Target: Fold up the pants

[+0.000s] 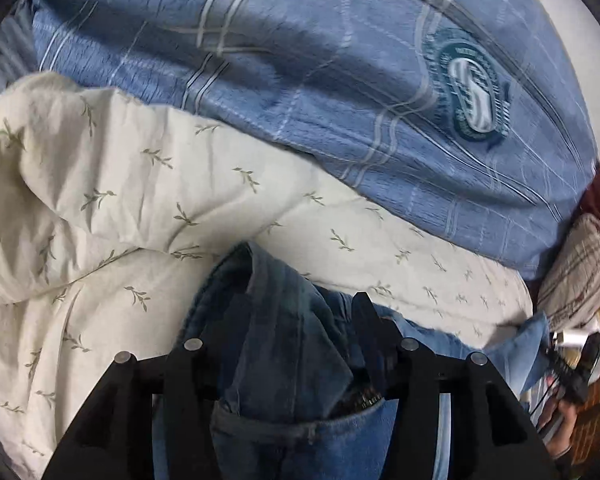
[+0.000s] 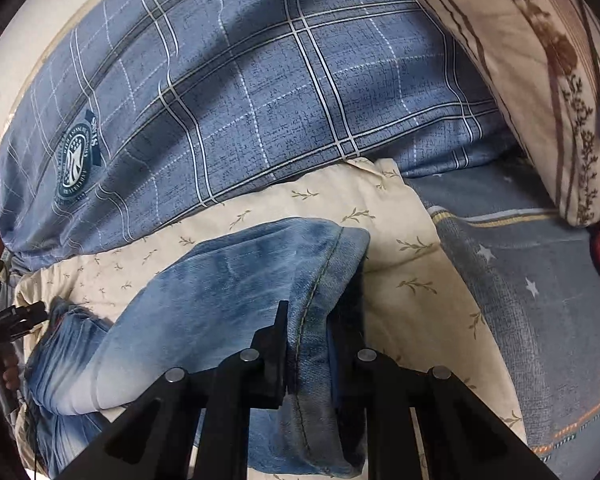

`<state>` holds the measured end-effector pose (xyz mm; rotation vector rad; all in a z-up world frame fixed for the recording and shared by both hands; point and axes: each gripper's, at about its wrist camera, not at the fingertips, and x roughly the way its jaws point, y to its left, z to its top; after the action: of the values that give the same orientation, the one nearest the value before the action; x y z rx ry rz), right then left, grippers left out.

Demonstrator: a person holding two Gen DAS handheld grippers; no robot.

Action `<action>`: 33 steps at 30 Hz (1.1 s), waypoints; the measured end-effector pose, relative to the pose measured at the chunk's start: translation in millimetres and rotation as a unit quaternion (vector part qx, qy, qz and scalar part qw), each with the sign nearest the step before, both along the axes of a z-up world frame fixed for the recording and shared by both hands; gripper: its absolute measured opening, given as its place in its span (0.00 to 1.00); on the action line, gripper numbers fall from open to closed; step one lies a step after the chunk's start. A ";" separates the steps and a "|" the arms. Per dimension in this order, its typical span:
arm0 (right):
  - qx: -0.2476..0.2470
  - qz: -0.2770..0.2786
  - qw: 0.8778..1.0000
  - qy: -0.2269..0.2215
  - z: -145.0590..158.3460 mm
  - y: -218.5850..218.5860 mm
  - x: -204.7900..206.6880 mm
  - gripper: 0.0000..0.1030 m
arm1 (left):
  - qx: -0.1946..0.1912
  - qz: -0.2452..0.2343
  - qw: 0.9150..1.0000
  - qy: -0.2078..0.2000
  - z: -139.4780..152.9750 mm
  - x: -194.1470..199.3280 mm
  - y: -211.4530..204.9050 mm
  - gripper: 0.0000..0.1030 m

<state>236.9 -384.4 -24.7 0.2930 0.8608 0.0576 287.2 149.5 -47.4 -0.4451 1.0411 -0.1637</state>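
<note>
1. Both tilted downward over faded blue denim pants [image 2: 220, 280] lying on cream leaf-print quilt [image 1: 180, 184].
2. Left claw [image 1: 300, 312] half open, bunched waistband between fingers, grip unclear.
3. Right claw [image 2: 312, 316] clamped narrow on stitched hem.
4. Beyond, blue checked duvet [image 2: 260, 100] with round badge [image 2: 74, 168], lettering unreadable.

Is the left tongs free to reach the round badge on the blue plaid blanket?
Probably not: the left tongs have jeans bunched between them, though nothing blocks the badge.
</note>
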 end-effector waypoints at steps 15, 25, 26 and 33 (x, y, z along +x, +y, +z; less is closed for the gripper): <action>-0.005 0.002 1.000 0.001 -6.2 -0.3 -0.2 0.16 | 0.035 0.007 0.999 0.033 -17.2 14.8 -11.9 0.13; -0.039 -0.003 0.999 -0.037 26.9 19.0 1.1 0.16 | 0.096 0.145 0.978 -0.118 62.5 -41.9 20.7 0.10; -0.041 -0.002 0.998 -0.042 30.2 22.2 4.9 0.16 | 0.109 0.145 0.975 -0.125 63.5 -39.6 21.5 0.10; -0.094 -0.006 0.995 0.044 -6.1 35.0 42.3 0.66 | 0.103 0.178 0.978 -0.025 1.7 -5.9 53.6 0.50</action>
<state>279.3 -349.4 -30.8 0.1236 0.9447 -0.0476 281.4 203.1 -45.7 -0.4286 0.9017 0.2487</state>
